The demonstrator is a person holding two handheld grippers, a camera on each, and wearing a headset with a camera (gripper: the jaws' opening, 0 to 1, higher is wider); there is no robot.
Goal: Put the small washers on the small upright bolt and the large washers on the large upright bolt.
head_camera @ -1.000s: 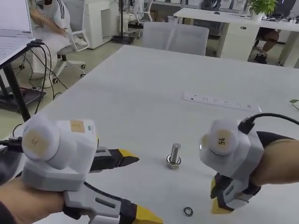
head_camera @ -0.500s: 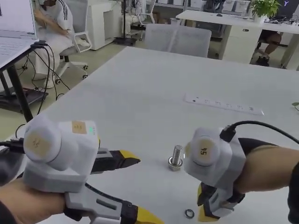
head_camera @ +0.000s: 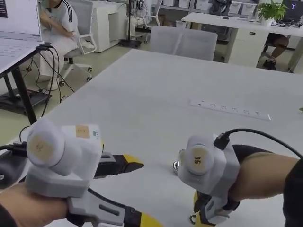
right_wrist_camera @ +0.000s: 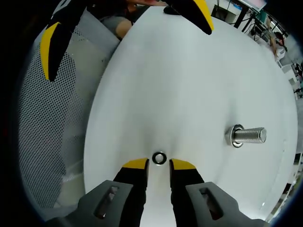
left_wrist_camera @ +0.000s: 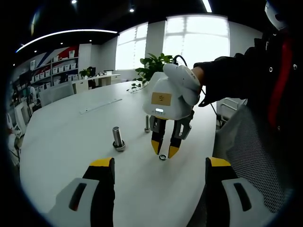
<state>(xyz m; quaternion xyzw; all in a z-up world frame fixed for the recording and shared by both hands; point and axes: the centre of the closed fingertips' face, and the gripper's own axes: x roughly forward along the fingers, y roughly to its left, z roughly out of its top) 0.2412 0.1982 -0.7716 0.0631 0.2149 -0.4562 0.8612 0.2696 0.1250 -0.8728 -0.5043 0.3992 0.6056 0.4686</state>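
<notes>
A small steel washer (right_wrist_camera: 159, 158) lies flat on the white table (right_wrist_camera: 189, 85), just ahead of the gap between my right gripper's (right_wrist_camera: 159, 164) yellow tips. That gripper is open by a narrow gap and points down at the table; it holds nothing. From the left gripper view the right gripper (left_wrist_camera: 164, 149) hovers over the same washer (left_wrist_camera: 162, 156). A large upright bolt (left_wrist_camera: 117, 138) carries a washer at its base, and a thinner bolt (left_wrist_camera: 147, 124) stands behind it. My left gripper (left_wrist_camera: 160, 163) is wide open and holds nothing. In the head view the right gripper (head_camera: 201, 218) covers most of the large bolt (head_camera: 176, 165).
A white power strip (head_camera: 229, 109) lies further back on the table. A grey chair (head_camera: 184, 42) stands at the far edge, and a person (head_camera: 54, 19) sits at the far left. The near table edge runs close behind the washer.
My right gripper has moved left and down over the loose washer, and it now hides the large bolt in the head view. The left gripper has barely moved.
</notes>
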